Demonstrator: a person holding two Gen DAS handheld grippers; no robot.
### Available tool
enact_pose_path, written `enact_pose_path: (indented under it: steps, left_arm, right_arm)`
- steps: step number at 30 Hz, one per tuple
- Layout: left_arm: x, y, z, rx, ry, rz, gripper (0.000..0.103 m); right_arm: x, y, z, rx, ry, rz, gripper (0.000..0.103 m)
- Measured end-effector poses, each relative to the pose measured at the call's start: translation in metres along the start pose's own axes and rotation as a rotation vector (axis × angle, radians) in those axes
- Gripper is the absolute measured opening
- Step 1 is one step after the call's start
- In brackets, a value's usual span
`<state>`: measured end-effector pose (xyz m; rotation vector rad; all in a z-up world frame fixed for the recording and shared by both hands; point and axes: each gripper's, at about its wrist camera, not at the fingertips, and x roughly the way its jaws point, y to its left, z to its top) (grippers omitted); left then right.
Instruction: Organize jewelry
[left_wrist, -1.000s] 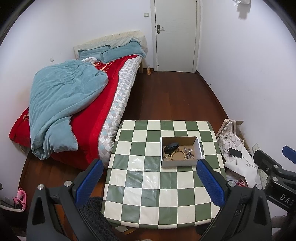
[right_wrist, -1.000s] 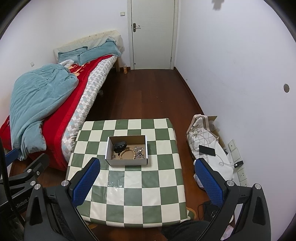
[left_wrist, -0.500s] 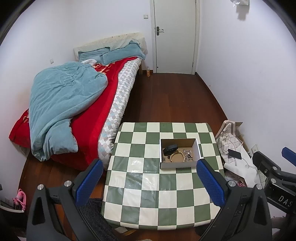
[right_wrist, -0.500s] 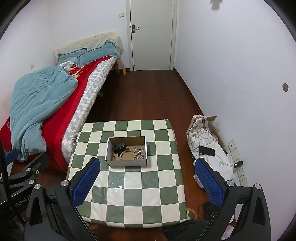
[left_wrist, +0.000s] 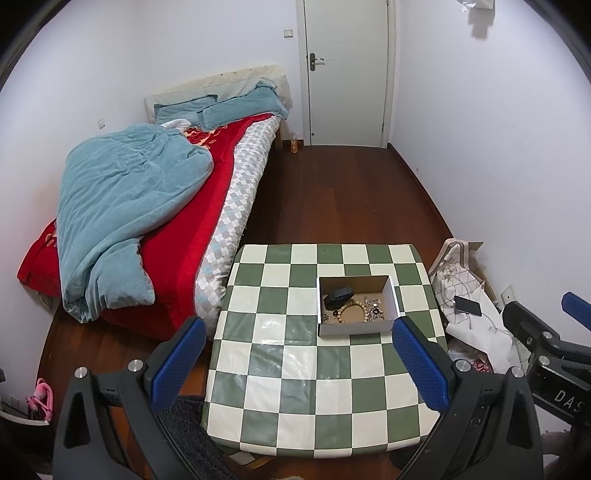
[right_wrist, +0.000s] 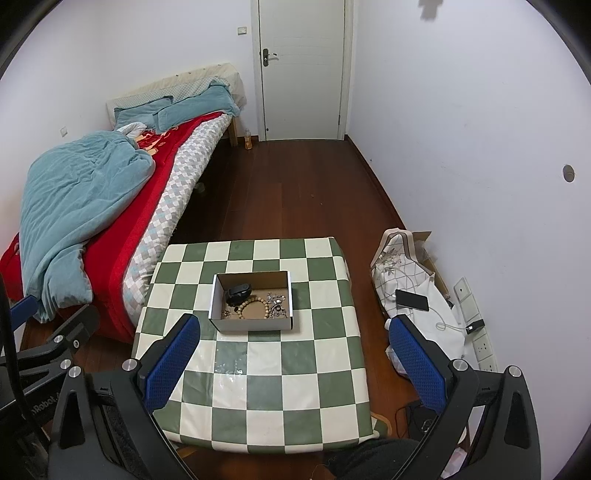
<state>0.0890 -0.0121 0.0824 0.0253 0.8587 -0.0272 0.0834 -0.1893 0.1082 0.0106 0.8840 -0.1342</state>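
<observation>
A shallow white cardboard box (left_wrist: 356, 328) (right_wrist: 251, 325) stands on the green-and-white checkered table (left_wrist: 280, 373) (right_wrist: 266, 384). In it lie a wooden bead bracelet (left_wrist: 352, 309) (right_wrist: 252, 303), a black case (left_wrist: 338, 296) (right_wrist: 238, 292) and silvery jewelry pieces (left_wrist: 373, 309) (right_wrist: 276, 303). My left gripper (left_wrist: 297, 363) is open and empty, held high above the table's near half. My right gripper (right_wrist: 295, 360) is open and empty, also high above the table.
A bed (left_wrist: 155, 206) with a teal duvet and red cover stands left of the table. A white bag with a phone (right_wrist: 412, 300) lies on the floor at the right by a wall socket. A closed white door (left_wrist: 347, 74) is at the far wall.
Both grippers have risen and drawn back a little, so the table and box look smaller and lower in both views. Both stay open and empty.
</observation>
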Motion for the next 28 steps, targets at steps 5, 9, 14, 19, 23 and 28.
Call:
enact_pose_path:
  steps: [5,9,14,19,23,28]
  left_arm:
    - [-0.0037,0.0003,0.0001,0.004,-0.011,0.004,0.103]
    - [-0.0044,0.0037,0.0002,0.003,-0.011,0.004,0.103]
    - [-0.0061,0.0039,0.0007,0.005,-0.013,0.002,0.103]
    - [-0.0082,0.0047,0.0020,0.004,-0.020,0.000,0.103]
    - [-0.0083,0.0049,0.0025,0.000,-0.018,-0.002,0.103]
    - [-0.0089,0.0053,0.0039,-0.003,-0.018,-0.004,0.103]
  right_arm:
    - [0.0000,0.0000,-0.0002,0.002,-0.003,0.000,0.103]
    - [-0.0026,-0.0011,0.0023,0.006,-0.005,-0.002,0.103]
    - [-0.0036,-0.0018,0.0027,0.008,-0.005,-0.001,0.103]
    - [-0.0038,-0.0017,0.0023,0.006,-0.007,-0.002,0.103]
    - [-0.0049,-0.0022,0.0027,0.006,-0.009,-0.005,0.103]
    - [-0.0064,-0.0032,0.0029,0.007,-0.009,-0.005,0.103]
